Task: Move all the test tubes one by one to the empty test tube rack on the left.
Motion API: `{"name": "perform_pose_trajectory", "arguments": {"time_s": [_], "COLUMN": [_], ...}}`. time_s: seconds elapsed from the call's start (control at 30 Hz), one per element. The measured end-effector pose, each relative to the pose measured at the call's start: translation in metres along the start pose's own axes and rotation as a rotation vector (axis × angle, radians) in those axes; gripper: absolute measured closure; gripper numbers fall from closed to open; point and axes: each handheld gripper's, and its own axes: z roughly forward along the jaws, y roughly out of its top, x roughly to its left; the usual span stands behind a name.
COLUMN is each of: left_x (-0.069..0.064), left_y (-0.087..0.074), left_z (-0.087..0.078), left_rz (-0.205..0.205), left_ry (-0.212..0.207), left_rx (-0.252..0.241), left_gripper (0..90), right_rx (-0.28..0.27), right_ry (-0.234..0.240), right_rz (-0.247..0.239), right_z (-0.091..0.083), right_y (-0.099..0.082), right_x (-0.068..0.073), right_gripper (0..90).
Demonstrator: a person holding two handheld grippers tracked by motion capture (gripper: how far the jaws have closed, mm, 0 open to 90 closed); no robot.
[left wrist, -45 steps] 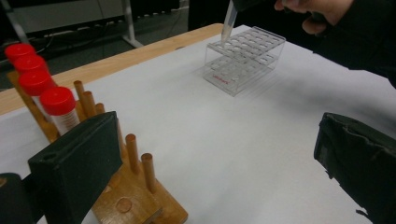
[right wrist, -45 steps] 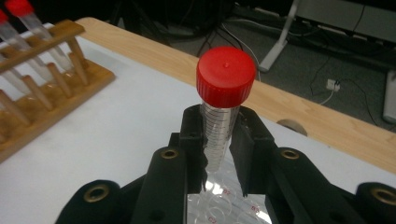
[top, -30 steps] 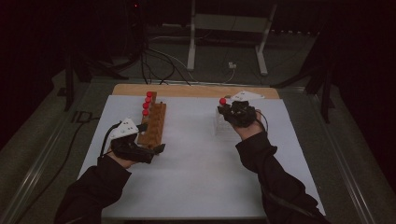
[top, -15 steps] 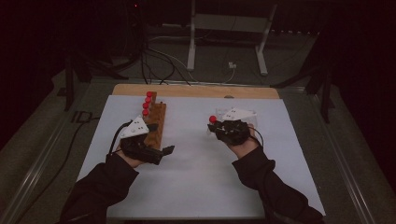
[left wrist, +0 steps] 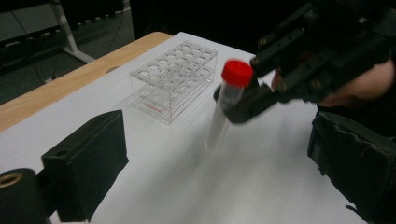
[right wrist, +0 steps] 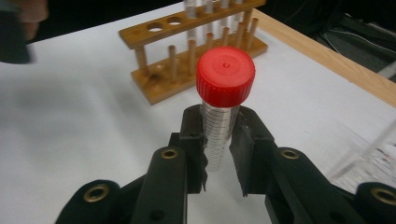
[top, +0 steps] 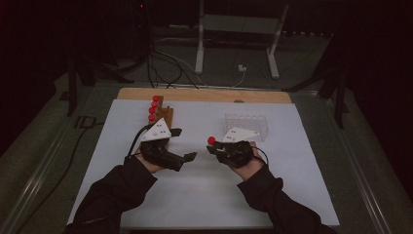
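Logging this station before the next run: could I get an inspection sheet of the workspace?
Surface: white sheet over a wooden board.
Job's things: red-capped tube; wooden rack with capped tubes; clear rack, no tubes seen in it.
Clutter: nothing seen.
Grippers: right gripper shut on the tube; left gripper open, nothing between its jaws.
Cables: one trails from the left gripper; more on the floor.
Surroundings: dark; white stand.

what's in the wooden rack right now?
The wooden rack holds four red-capped tubes in its far holes; two near holes stand empty. The left gripper covers the near end from above.
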Motion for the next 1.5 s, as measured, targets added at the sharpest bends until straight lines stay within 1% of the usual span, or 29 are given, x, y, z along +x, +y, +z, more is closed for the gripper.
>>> {"name": "perform_pose_trajectory", "arguments": {"time_s": [0.07, 0.1, 0.2, 0.27, 0.3, 0.43, 0.6, 0.63, 0.67, 0.73, 0.77, 0.8, 0.83, 0.87, 0.9, 0.93, 0.97, 1.03, 1.17, 1.2, 1.23, 1.3, 1.4, 1.5], "left_x": [-0.002, -0.003, -0.006, -0.008, -0.009, -0.011, -0.014, -0.014, -0.015, -0.016, -0.016, -0.017, -0.017, -0.017, -0.018, -0.018, -0.018, -0.018, -0.016, -0.015, -0.014, -0.012, -0.007, -0.001], "left_y": [0.003, 0.004, 0.007, 0.008, 0.009, 0.009, 0.008, 0.008, 0.007, 0.007, 0.006, 0.006, 0.006, 0.006, 0.006, 0.006, 0.007, 0.007, 0.009, 0.010, 0.011, 0.012, 0.016, 0.020], "left_z": [0.004, 0.005, 0.011, 0.015, 0.017, 0.023, 0.029, 0.030, 0.032, 0.033, 0.034, 0.034, 0.035, 0.035, 0.035, 0.035, 0.035, 0.034, 0.033, 0.033, 0.032, 0.030, 0.023, 0.014], "left_rz": [0.007, 0.012, 0.018, 0.024, 0.029, 0.038, 0.046, 0.051, 0.055, 0.064, 0.074, 0.079, 0.079, 0.081, 0.086, 0.092, 0.089, 0.098, 0.095, 0.094, 0.090, 0.087, 0.080, 0.073], "left_ry": [-0.004, -0.011, -0.022, -0.027, -0.024, -0.042, -0.031, -0.043, -0.040, -0.048, -0.039, -0.040, -0.044, -0.034, -0.034, -0.031, -0.033, -0.033, -0.039, -0.040, -0.037, -0.031, -0.021, -0.005], "left_rx": [-0.001, -0.006, -0.009, -0.008, -0.006, -0.003, 0.006, 0.007, 0.007, 0.015, 0.021, 0.025, 0.027, 0.028, 0.029, 0.028, 0.029, 0.028, 0.031, 0.028, 0.025, 0.020, 0.015, 0.008], "left_gripper": [8.0, 10.8, 16.7, 18.1, 21.5, 29.0, 44.4, 48.2, 50.4, 57.3, 59.3, 63.8, 66.9, 69.7, 70.3, 70.6, 70.9, 71.2, 71.6, 71.6, 71.7, 71.7, 71.7, 71.7], "right_rx": [0.000, 0.000, 0.000, -0.001, 0.000, -0.002, -0.002, 0.000, 0.000, -0.001, -0.001, -0.002, -0.001, -0.001, 0.000, -0.002, -0.004, -0.007, -0.017, -0.022, -0.028, -0.040, -0.056, -0.072], "right_ry": [0.009, 0.011, 0.026, 0.035, 0.037, 0.047, 0.053, 0.054, 0.055, 0.056, 0.054, 0.053, 0.053, 0.050, 0.047, 0.053, 0.050, 0.052, 0.055, 0.058, 0.066, 0.055, 0.049, 0.040], "right_rz": [-0.008, -0.015, -0.012, -0.013, -0.014, -0.020, -0.024, -0.026, -0.025, -0.024, -0.024, -0.022, -0.020, -0.020, -0.018, -0.017, -0.015, -0.012, 0.002, 0.007, 0.010, 0.007, 0.011, 0.011], "right_z": [0.000, 0.001, 0.001, 0.002, 0.002, 0.002, 0.003, 0.003, 0.003, 0.003, 0.003, 0.003, 0.003, 0.003, 0.003, 0.003, 0.003, 0.002, 0.001, 0.001, 0.000, -0.002, -0.005, -0.009], "right_y": [0.000, -0.001, -0.001, -0.002, -0.002, -0.002, -0.003, -0.003, -0.003, -0.003, -0.003, -0.003, -0.003, -0.003, -0.003, -0.003, -0.003, -0.003, -0.003, -0.003, -0.003, -0.002, -0.001, -0.001], "right_x": [0.004, 0.006, 0.009, 0.011, 0.013, 0.016, 0.019, 0.019, 0.020, 0.019, 0.019, 0.019, 0.019, 0.019, 0.018, 0.018, 0.018, 0.018, 0.017, 0.017, 0.017, 0.017, 0.017, 0.017], "right_gripper": [74.8, 74.8, 74.8, 74.8, 74.8, 74.8, 74.8, 74.8, 74.8, 74.8, 74.8, 74.8, 74.8, 74.8, 74.7, 74.7, 74.8, 74.7, 73.5, 72.3, 67.8, 61.8, 48.6, 37.2]}}
